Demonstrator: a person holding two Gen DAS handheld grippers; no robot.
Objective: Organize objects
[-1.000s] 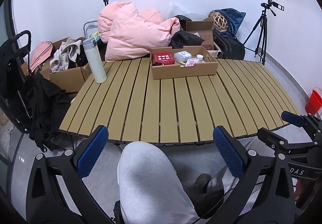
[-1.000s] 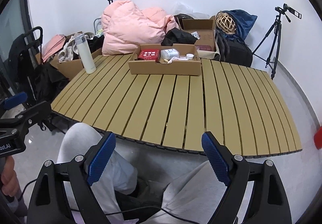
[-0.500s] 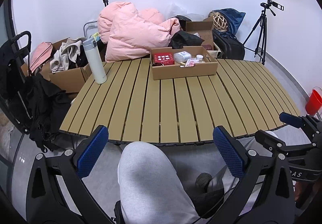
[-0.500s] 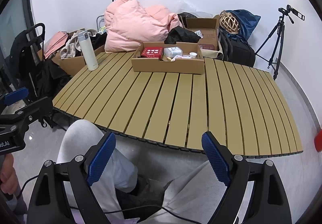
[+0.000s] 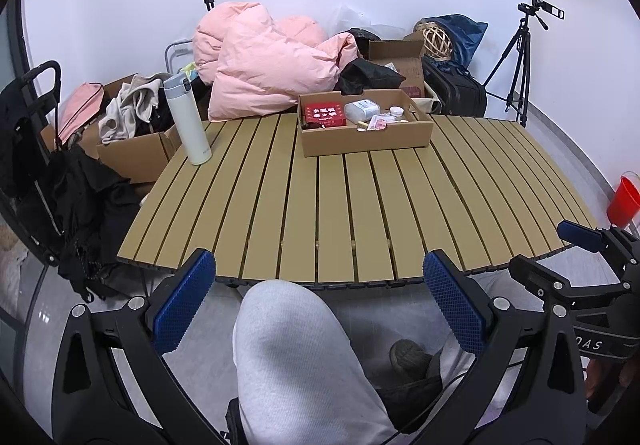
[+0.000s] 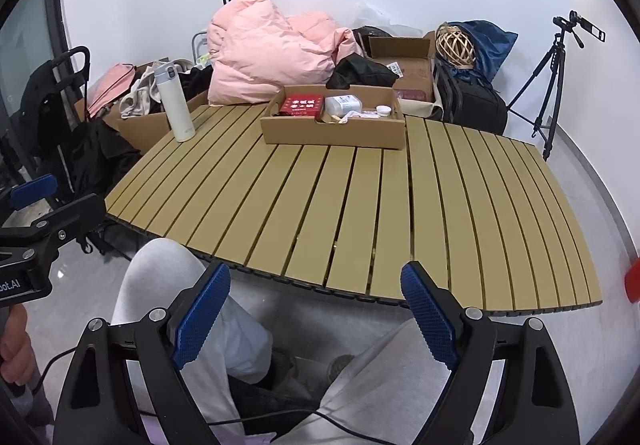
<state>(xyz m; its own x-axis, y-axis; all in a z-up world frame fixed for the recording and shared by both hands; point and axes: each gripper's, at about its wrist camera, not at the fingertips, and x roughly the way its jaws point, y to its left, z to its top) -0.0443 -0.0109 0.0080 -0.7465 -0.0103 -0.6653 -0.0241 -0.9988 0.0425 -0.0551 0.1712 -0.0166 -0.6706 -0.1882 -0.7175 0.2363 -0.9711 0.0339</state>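
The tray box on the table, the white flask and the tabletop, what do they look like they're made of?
Tray box: plain brown corrugated cardboard, matte, with folded walls and raw cut edges.
White flask: smooth, slightly glossy painted body, probably metal, with a grey cap that looks like plastic.
Tabletop: parallel tan slats with dark gaps, matte and uniform; painted metal or wood, can't tell which.

Box (image 5: 366, 137): open cardboard tray, sits flat at the table's far edge.
Inside: red packet (image 5: 324, 114) on the left, clear tub (image 5: 362, 110) mid, small white jar (image 5: 395, 110) rightward.
Flask (image 5: 187, 119): white, upright, lid shut, far-left corner.
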